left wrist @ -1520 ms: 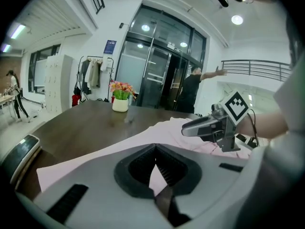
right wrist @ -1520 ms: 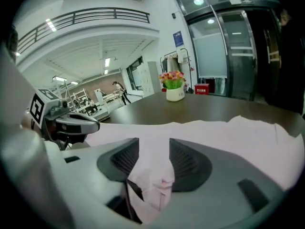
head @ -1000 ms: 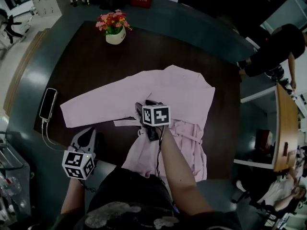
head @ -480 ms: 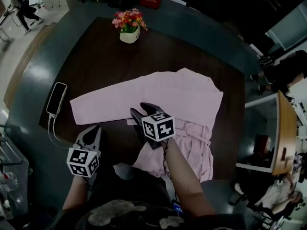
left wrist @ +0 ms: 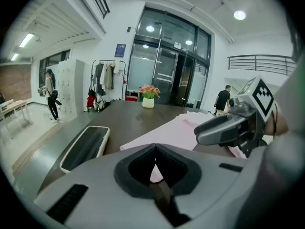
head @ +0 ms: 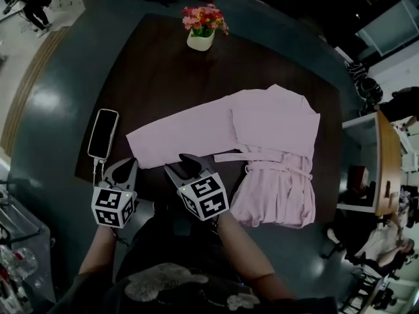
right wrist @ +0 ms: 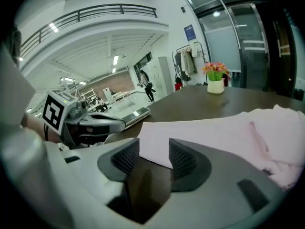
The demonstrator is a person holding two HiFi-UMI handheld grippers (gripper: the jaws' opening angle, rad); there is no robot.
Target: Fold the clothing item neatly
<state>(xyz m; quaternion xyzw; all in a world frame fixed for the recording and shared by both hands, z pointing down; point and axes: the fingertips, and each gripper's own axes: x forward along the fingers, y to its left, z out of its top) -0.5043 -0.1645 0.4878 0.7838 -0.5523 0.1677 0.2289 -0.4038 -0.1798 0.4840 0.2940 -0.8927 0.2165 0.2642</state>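
Garment [head: 278, 133] sleeve [head: 183, 131] lies unfolded. Right gripper [head: 185, 169], jaws apart and empty, apparently aims at its cuff. Left gripper [head: 123, 170], jaws together, sits idle nearby.

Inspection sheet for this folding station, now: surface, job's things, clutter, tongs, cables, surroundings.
Surface: dark wooden table, no spills seen.
Job's things: pink garment lies flat, one sleeve stretched out to the left, belt across the waist; folding not finished.
Clutter: phone at the table's left edge; flower pot at the far edge.
Grippers: left tongs shut and empty, near the phone; right tongs open at the sleeve's near edge, gripping nothing.
Cables: one cable runs from the phone over the table edge.
Surroundings: glass doors, clothes rack, people beyond the table.
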